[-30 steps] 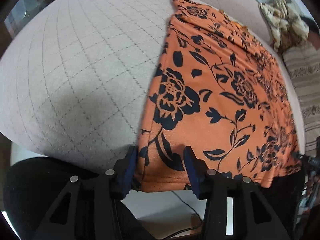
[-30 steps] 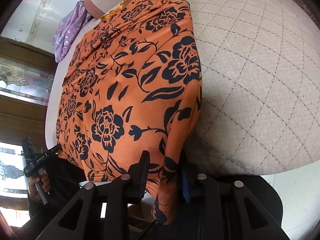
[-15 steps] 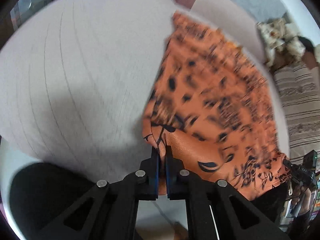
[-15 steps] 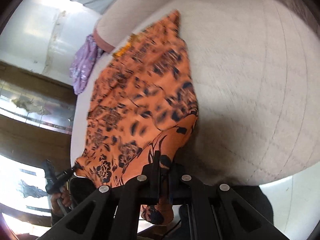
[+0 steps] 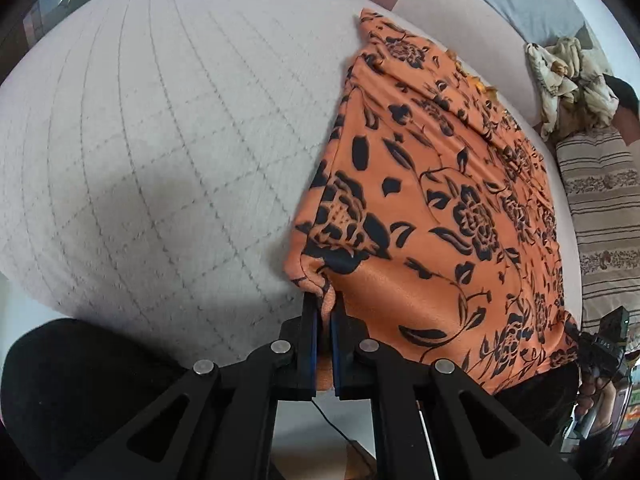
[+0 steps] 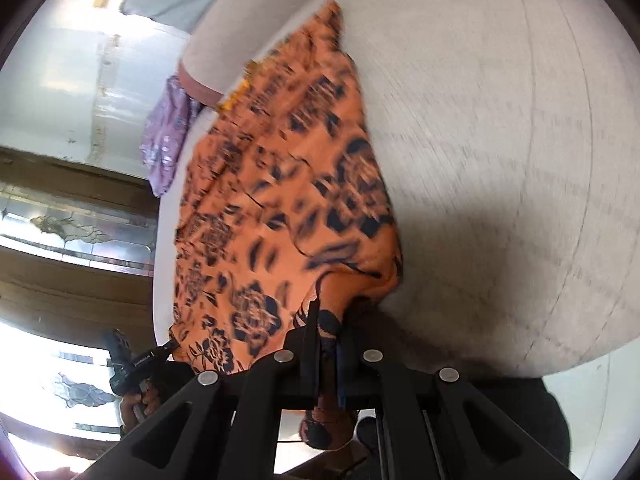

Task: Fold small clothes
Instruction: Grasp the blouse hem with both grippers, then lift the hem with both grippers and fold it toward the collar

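An orange garment with black flowers (image 5: 448, 208) lies spread on a quilted beige bed (image 5: 160, 140). My left gripper (image 5: 325, 304) is shut on its near left corner, the cloth bunched between the blue pads. In the right wrist view the same orange garment (image 6: 280, 200) is blurred; my right gripper (image 6: 329, 316) is shut on its near right corner, and a flap of cloth hangs down below the jaws. Each view shows the other gripper small at the far hem: the right gripper (image 5: 600, 344) and the left gripper (image 6: 136, 360) held in a hand.
A purple cloth (image 6: 168, 140) lies at the far end of the bed. A crumpled cream floral cloth (image 5: 568, 76) and a striped pillow (image 5: 600, 208) sit to the right. Bare quilted bed stretches left of the garment. A window (image 6: 60, 380) is at the left.
Both grippers went from open around the near hem to shut on its corners. The corners now bunch up off the bed, and the right gripper has swung, blurring its view.
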`<control>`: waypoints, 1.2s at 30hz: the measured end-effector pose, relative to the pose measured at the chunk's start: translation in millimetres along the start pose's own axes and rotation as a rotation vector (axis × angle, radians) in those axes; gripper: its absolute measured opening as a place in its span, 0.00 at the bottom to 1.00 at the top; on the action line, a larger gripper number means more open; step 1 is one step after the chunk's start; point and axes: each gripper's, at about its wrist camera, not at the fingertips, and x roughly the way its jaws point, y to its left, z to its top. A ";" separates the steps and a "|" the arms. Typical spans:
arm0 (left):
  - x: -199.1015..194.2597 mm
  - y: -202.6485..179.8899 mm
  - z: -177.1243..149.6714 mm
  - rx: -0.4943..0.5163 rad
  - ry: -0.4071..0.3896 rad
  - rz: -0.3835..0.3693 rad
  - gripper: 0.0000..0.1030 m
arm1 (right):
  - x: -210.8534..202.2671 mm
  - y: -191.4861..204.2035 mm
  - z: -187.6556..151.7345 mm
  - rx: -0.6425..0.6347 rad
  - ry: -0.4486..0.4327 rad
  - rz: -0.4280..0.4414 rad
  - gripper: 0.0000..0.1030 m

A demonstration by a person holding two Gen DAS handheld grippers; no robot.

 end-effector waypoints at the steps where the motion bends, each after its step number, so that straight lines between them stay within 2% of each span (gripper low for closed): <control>1: -4.1 -3.1 3.3 0.012 -0.012 -0.006 0.05 | 1.1 -0.8 -0.9 0.003 0.003 0.006 0.06; 8: -13.3 -15.5 22.6 0.047 -0.034 -0.025 0.05 | -1.2 10.6 14.5 -0.027 -0.003 0.047 0.05; 10: -14.8 -22.0 34.8 0.050 -0.051 -0.048 0.05 | -1.0 17.0 20.2 -0.036 0.002 0.079 0.05; 13: -24.7 -39.1 71.4 0.067 -0.099 -0.092 0.05 | -1.3 32.8 39.9 -0.049 -0.020 0.151 0.05; 16: -43.1 -66.2 128.9 0.121 -0.209 -0.138 0.05 | -5.9 53.5 87.4 -0.063 -0.098 0.237 0.05; 18: -49.3 -84.4 182.6 0.135 -0.319 -0.157 0.05 | -14.8 71.6 135.5 -0.093 -0.203 0.278 0.05; 19: -45.3 -89.8 204.1 0.133 -0.347 -0.147 0.06 | -17.5 76.2 152.5 -0.097 -0.246 0.289 0.05; 20: -33.0 -98.1 226.5 0.150 -0.363 -0.102 0.09 | -19.2 77.9 177.8 -0.076 -0.307 0.301 0.05; 21: -22.1 -102.0 239.5 0.161 -0.369 -0.065 0.10 | -15.9 76.6 201.6 -0.042 -0.357 0.273 0.08; 22: -2.0 -104.7 256.7 0.160 -0.382 -0.021 0.16 | -9.3 76.5 218.7 -0.031 -0.390 0.203 0.09; 23: 31.3 -103.6 274.9 0.151 -0.389 0.020 0.43 | 3.1 75.7 236.0 -0.044 -0.405 0.131 0.20; 24: 47.8 -98.1 280.8 0.137 -0.355 0.044 0.59 | 22.7 71.2 252.2 -0.066 -0.382 0.070 0.34; 25: 70.8 -89.3 287.1 0.104 -0.277 0.093 0.66 | 37.0 63.9 259.7 -0.046 -0.360 0.025 0.72; 26: 89.8 -79.4 290.0 0.058 -0.204 0.110 0.65 | 53.0 51.7 262.3 0.018 -0.337 -0.053 0.77; 27: 94.0 -72.2 288.1 0.024 -0.188 0.077 0.65 | 61.2 43.8 256.8 0.054 -0.328 -0.095 0.77; 28: 88.4 -62.9 280.3 -0.012 -0.213 0.036 0.66 | 61.6 41.0 250.1 0.061 -0.336 -0.076 0.77; 29: 79.1 -58.0 273.5 -0.015 -0.245 0.039 0.66 | 58.4 40.3 238.1 0.054 -0.356 -0.042 0.77; 32: 41.0 -42.9 243.7 -0.019 -0.356 0.039 0.66 | 39.1 49.9 190.9 -0.019 -0.404 -0.031 0.77; 36: 13.0 -27.1 193.6 -0.072 -0.391 -0.029 0.70 | 25.3 50.1 124.8 0.007 -0.398 0.031 0.77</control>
